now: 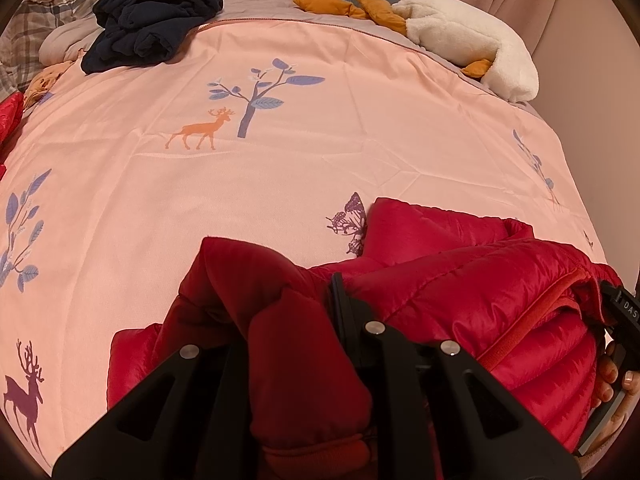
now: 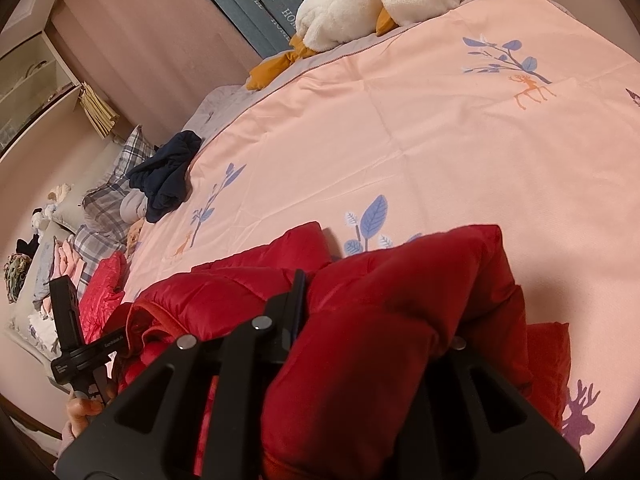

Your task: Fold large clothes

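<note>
A red puffer jacket (image 1: 460, 292) lies bunched at the near edge of the pink bed cover (image 1: 280, 160). My left gripper (image 1: 296, 304) is shut on a fold of the jacket, which bulges between the black fingers (image 1: 344, 312). In the right wrist view my right gripper (image 2: 360, 304) is shut on another fold of the same jacket (image 2: 400, 288), and red cloth hides the right finger. The other hand-held gripper shows at each view's edge, right one (image 1: 620, 312), left one (image 2: 68, 320).
A dark navy garment (image 1: 156, 20) lies crumpled at the far left of the bed. A white plush goose (image 1: 468, 40) with orange feet lies at the far right. Plaid pillows (image 1: 44, 28) and more clothes sit at the left. Curtains (image 1: 560, 20) hang behind.
</note>
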Motion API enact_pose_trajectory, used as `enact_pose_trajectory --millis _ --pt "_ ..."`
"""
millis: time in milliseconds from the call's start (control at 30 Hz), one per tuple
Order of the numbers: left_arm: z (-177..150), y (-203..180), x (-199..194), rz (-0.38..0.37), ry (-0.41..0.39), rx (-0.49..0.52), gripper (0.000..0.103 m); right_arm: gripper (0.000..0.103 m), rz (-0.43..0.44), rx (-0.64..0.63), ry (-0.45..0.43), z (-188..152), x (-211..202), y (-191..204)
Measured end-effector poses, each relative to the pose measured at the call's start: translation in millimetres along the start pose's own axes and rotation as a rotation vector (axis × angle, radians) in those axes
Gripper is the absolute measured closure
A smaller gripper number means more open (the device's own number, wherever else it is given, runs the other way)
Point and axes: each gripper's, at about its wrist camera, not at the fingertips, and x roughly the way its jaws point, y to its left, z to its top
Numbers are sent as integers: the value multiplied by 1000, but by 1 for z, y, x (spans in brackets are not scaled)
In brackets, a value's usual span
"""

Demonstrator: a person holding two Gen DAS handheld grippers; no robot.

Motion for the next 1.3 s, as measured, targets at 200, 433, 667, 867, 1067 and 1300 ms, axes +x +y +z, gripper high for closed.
enact_pose_trajectory --millis 200,433,667,867,1067,1300 --pt "0 1 -2 0 -1 -11 88 83 -4 1 2 -1 -4 2" --pt "-3 -2 -10 19 -6 -13 88 78 -8 1 7 -3 -13 6" --pt "-4 -2 -18 25 -7 -14 88 68 0 -6 4 -5 -20 10" --pt "-5 -3 -27 34 -11 -11 87 65 2 -5 3 -6 -24 13" --pt "-5 -4 -34 35 -16 -15 83 63 3 -5 3 -5 -27 15" --pt "-6 -3 -43 16 -17 -42 78 61 6 -2 4 -5 -31 16"
